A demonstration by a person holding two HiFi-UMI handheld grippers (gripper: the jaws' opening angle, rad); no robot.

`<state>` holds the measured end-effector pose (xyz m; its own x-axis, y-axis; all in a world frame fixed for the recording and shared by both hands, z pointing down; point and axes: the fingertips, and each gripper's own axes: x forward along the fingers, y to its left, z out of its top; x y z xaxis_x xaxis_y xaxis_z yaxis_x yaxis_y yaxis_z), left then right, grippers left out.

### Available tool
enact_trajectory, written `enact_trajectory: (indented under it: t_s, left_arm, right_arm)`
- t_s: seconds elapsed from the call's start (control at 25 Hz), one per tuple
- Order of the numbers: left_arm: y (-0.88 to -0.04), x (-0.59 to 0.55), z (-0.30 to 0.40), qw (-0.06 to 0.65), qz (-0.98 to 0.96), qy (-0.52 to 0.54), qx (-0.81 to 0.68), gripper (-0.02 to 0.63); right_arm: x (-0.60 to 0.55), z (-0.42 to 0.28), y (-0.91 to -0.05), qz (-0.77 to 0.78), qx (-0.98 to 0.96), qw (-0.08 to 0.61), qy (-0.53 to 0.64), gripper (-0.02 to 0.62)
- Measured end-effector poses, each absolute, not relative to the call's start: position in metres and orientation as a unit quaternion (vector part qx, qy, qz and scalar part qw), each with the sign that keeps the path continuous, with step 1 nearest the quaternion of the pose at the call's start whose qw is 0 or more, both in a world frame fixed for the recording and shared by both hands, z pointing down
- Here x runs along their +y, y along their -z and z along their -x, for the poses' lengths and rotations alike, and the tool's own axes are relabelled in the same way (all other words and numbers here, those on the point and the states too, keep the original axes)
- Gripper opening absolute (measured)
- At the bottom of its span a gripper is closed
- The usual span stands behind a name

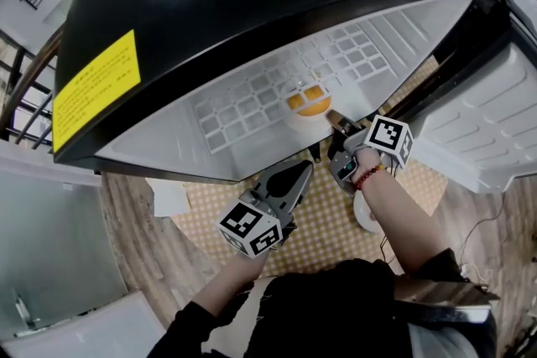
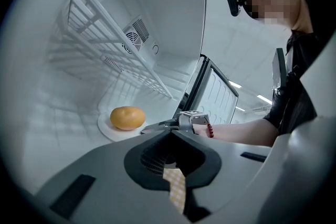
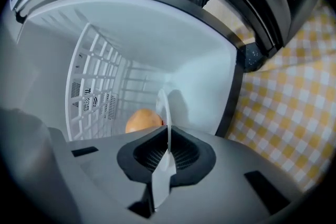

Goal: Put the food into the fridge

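A round orange piece of food (image 1: pixel 307 102) lies on a white plate (image 1: pixel 293 115) on the floor of the open fridge (image 1: pixel 252 109). My right gripper (image 1: pixel 340 127) reaches in from the front and is shut on the plate's near rim. In the right gripper view that rim (image 3: pixel 164 107) stands edge-on between the jaws of the right gripper (image 3: pixel 167 150), with the food (image 3: pixel 143 120) behind it. My left gripper (image 1: pixel 289 180) hangs outside the fridge mouth, shut and holding nothing. The left gripper (image 2: pixel 174 165) looks at the food (image 2: pixel 127 117), the plate (image 2: pixel 106 129) and the right gripper (image 2: pixel 160 126).
A white wire shelf (image 2: pixel 113 44) spans the fridge interior above the plate. The fridge door (image 1: pixel 491 117) stands open at the right. On the floor lie a yellow checked mat (image 1: pixel 323 218), a white dish (image 1: pixel 364 215) beside my right arm, and a paper sheet (image 1: pixel 169 198).
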<state>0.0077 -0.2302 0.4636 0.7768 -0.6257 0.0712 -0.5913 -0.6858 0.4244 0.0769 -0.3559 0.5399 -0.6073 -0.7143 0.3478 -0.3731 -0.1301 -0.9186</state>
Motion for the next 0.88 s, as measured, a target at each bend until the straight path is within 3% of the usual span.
enact_trajectory:
  t_s: [0.88]
  left_arm:
    - [-0.467,-0.224,-0.004,0.215,-0.918,0.042,-0.330,0.012]
  right_arm:
    - [-0.370,-0.069,-0.533,0.510,0.705,0.053,0.490,0.040]
